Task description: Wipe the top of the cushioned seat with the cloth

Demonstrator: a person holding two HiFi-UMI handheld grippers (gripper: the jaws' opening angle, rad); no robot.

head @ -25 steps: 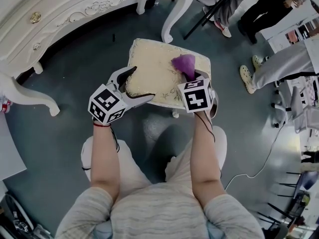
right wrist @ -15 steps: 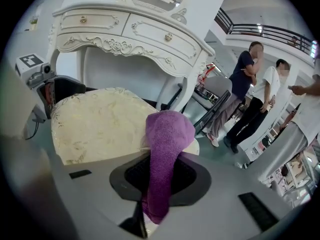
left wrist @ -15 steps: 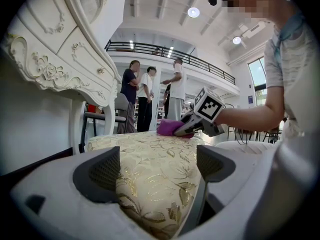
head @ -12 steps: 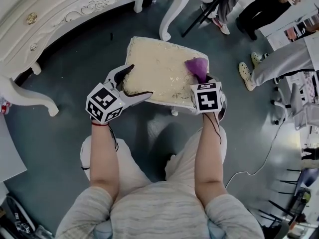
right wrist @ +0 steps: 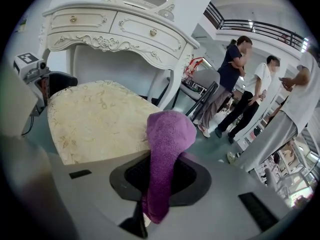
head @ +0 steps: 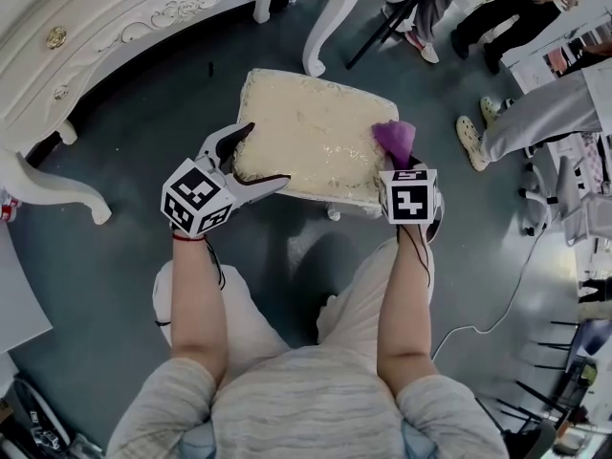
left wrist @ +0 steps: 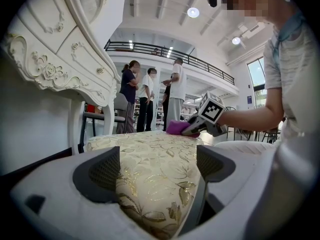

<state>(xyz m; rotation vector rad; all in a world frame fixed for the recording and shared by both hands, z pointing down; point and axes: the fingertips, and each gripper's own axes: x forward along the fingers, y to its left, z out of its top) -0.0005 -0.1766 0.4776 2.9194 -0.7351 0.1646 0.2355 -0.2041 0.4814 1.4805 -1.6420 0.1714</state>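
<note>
Right gripper view, nearest first: the right tool point(right wrist: 157, 184) is closed on the purple cloth point(right wrist: 167, 134). The cloth runs up between the jaws, and its bunched end bulges out past the tips. Just beyond that bulge lies the cushioned seat point(right wrist: 95, 114). Its gold-patterned top fills the left middle of the frame, and the cloth sits at the seat's right-hand edge.

The head view agrees. The right tool point(head: 400, 161) is at the seat's lower right corner, and the cloth point(head: 395, 135) is on the right margin of the seat point(head: 306, 132). The left tool point(head: 263, 153) brackets the seat's lower left corner, well apart from the cloth.

In the left gripper view the left tool point(left wrist: 157, 169) has its jaws wide, with the cushion point(left wrist: 150, 154) filling the gap and both pads against it. It looks to be clamping the corner to steady the seat. At the far end of the top, right of centre, the cloth point(left wrist: 177, 128) rests on the fabric under the other tool.

This looks like the wiping step itself, with the cloth at one end of a pass. Most of the top lies to the left of the cloth in the head view. The next move probably calls for drawing the cloth leftward across it, pressed down, while the left tool holds firm.

Farther off are a white dressing table point(right wrist: 120, 29) and people point(right wrist: 235, 79) standing on the floor.
</note>
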